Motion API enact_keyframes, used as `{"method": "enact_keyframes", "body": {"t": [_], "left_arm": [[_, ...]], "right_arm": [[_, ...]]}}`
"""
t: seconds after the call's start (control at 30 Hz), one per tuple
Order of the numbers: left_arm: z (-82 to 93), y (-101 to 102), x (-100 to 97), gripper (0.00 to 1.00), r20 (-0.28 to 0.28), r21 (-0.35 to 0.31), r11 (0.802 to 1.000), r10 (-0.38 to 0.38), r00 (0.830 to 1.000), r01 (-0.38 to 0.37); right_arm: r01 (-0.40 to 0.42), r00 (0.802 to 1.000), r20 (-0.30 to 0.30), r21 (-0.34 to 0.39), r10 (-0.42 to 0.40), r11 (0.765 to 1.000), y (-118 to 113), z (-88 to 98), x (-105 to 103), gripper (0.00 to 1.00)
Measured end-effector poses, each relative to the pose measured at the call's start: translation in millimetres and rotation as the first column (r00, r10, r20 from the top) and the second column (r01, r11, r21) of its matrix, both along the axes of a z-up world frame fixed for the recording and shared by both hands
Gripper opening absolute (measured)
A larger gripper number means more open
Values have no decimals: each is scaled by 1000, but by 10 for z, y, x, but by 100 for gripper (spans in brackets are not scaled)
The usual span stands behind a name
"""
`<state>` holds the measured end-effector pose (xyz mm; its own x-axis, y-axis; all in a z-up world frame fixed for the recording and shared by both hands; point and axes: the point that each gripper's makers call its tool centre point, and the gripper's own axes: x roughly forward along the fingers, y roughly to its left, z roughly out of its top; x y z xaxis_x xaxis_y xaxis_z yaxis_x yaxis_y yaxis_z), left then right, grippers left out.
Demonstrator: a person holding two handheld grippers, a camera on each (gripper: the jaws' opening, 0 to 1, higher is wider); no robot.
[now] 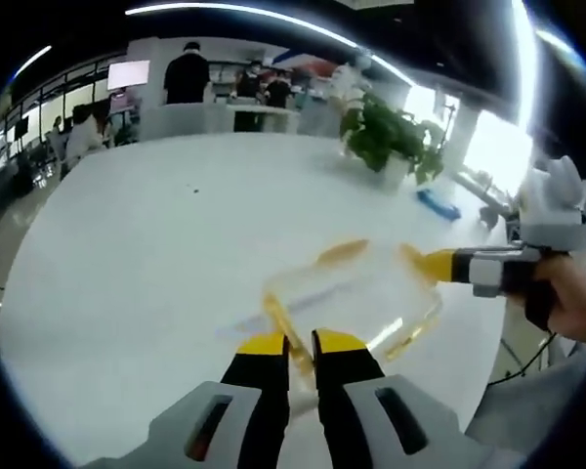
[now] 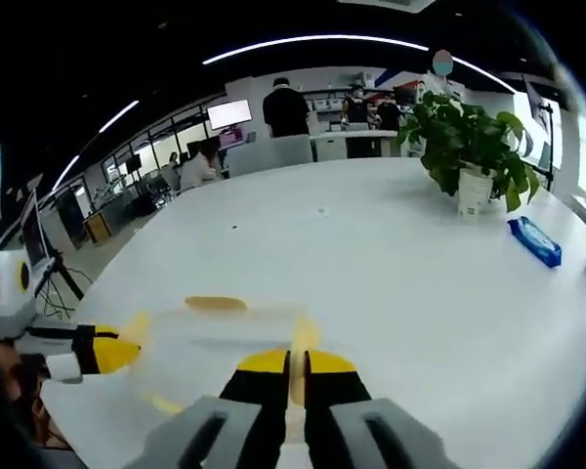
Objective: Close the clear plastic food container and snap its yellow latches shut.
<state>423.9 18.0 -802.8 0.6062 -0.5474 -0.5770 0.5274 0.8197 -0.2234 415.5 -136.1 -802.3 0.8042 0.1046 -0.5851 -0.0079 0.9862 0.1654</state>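
Jaws of the left gripper (image 1: 300,344), yellow-tipped over black, rise from the bottom of the left gripper view and stand nearly together, pinched on the yellow latch (image 1: 280,322) at the near edge of the clear plastic food container (image 1: 356,293). Jaws of the right gripper (image 2: 297,362) stand likewise nearly together in the right gripper view, with a second yellow latch (image 2: 303,337) showing in the narrow slit between them, so this gripper too is clamped on a latch.

Container position: it rests on the white table (image 1: 176,234), near the table's edge closest to the person. Its walls are transparent and blurred, so whether the lid is fully seated cannot be told. In the left gripper view a third yellow latch (image 1: 340,253) lies on the container's far edge, and the right gripper (image 1: 439,264) enters from the right, held by a hand (image 1: 576,303), its tip touching the container's right edge. In the right gripper view the left gripper (image 2: 112,352) enters from the left, and another yellow latch (image 2: 215,304) shows on the container's far side.

Surroundings: 1 potted plant (image 2: 469,147) stands on the table well beyond the container, with a blue packet (image 2: 535,240) near it. Several people (image 2: 285,107) are at the far end of the room.
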Motion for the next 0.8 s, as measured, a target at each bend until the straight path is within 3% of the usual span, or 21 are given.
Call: {"method": "enact_keyframes", "body": {"t": [0.07, 0.2, 0.27, 0.47, 0.6, 0.8], "left_arm": [[-24, 37, 10, 7, -5, 14, 1000, 10, 1000, -10], [-55, 187, 75, 27, -26, 27, 997, 67, 997, -67], [-68, 230, 86, 31, -46, 23, 997, 72, 996, -71], [-69, 232, 68, 34, -59, 13, 997, 75, 995, -74], [-72, 204, 34, 43, -82, -13, 997, 71, 994, -73], [-45, 182, 26, 41, -98, -49, 996, 72, 993, -77]], "right_arm": [[-5, 1000, 3, -2, 5, 1000, -5, -1, 1, 1], [11, 1000, -7, -16, -11, 1000, -96, -33, -32, 1], [36, 999, 0, -2, -36, 999, -177, -38, -48, 4], [64, 998, -14, 11, -64, 998, -303, -41, -75, 8], [45, 999, 2, 68, -46, 997, -227, -13, -40, 17], [1, 1000, 1, 75, -1, 997, -96, -20, -10, 17]]}}
